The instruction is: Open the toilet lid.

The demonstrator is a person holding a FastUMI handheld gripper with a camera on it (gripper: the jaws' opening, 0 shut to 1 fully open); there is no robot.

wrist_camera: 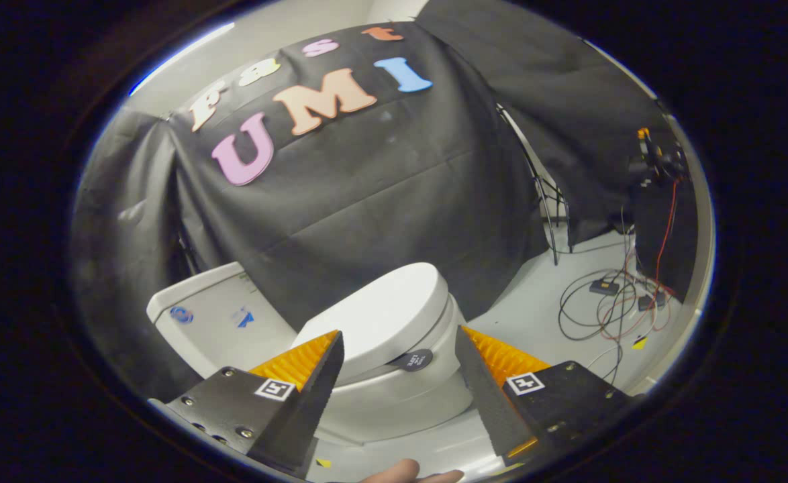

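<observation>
A white toilet (394, 396) stands on the floor just ahead of my fingers, seen from its side. Its lid (380, 315) lies down flat over the bowl, and the white tank (219, 322) sits to the left of it. A small dark round sticker (413, 360) is on the seat's side under the lid edge. My gripper (399, 339) is open, held a short way from the toilet, with the lid's side edge showing in the gap between the fingers. Nothing is between the fingers. A bit of a hand (411, 473) shows below them.
Black cloth (367, 201) hangs close behind the toilet and tank. To the right, loose cables and small boxes (609, 302) lie on the pale floor, next to a thin metal stand (548, 201) and a dark device on a mount (659, 161).
</observation>
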